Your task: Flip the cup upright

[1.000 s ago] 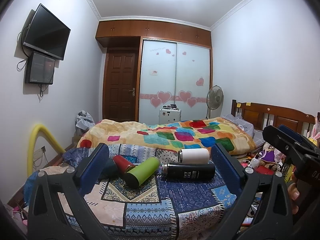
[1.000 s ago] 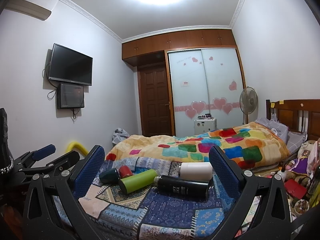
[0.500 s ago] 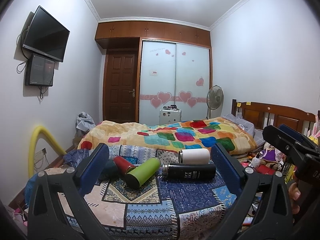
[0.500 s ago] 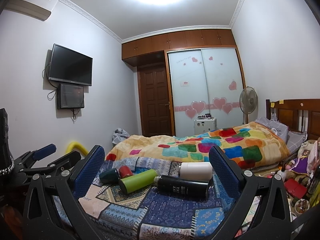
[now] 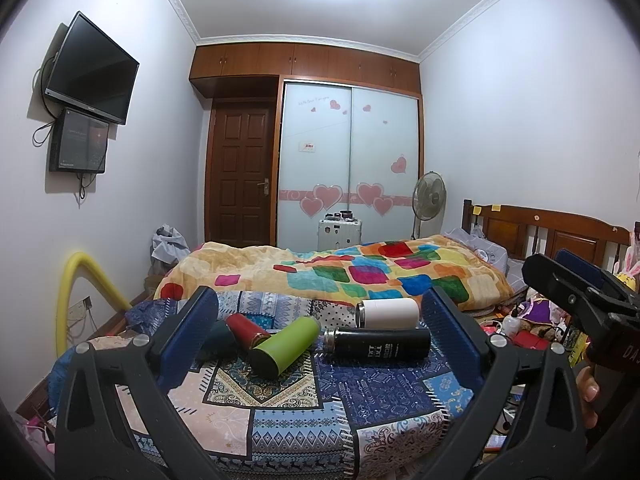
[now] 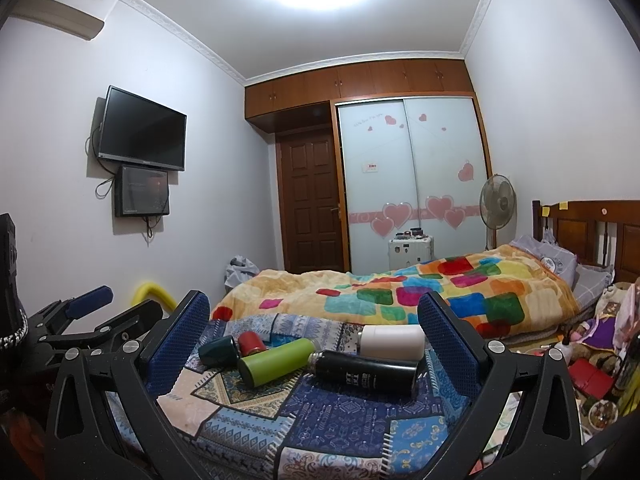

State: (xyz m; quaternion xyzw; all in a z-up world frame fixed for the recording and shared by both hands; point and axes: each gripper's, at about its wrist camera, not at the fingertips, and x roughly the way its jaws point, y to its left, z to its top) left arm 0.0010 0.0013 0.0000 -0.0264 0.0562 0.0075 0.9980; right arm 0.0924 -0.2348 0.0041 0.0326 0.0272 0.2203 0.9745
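Five cylindrical flasks lie on their sides on a patchwork-patterned cloth (image 5: 280, 432): a lime-green metal tumbler (image 5: 286, 344), a long black bottle with white lettering (image 5: 378, 343), a white cup (image 5: 388, 313), a red cup (image 5: 246, 330) and a dark teal cup (image 6: 219, 350). The left gripper (image 5: 320, 332) and right gripper (image 6: 314, 338) hover well short of them, jaws spread wide and empty. The rigid, smooth-walled cups look slippery (likely light if empty), so a mid-body grasp seems safest

White lettering on the lying black flask (image 5: 380, 343) is illegible. Right claw body (image 5: 616, 344) bears "DA", cut off. Wardrobe door sticker (image 5: 309, 146) unreadable.
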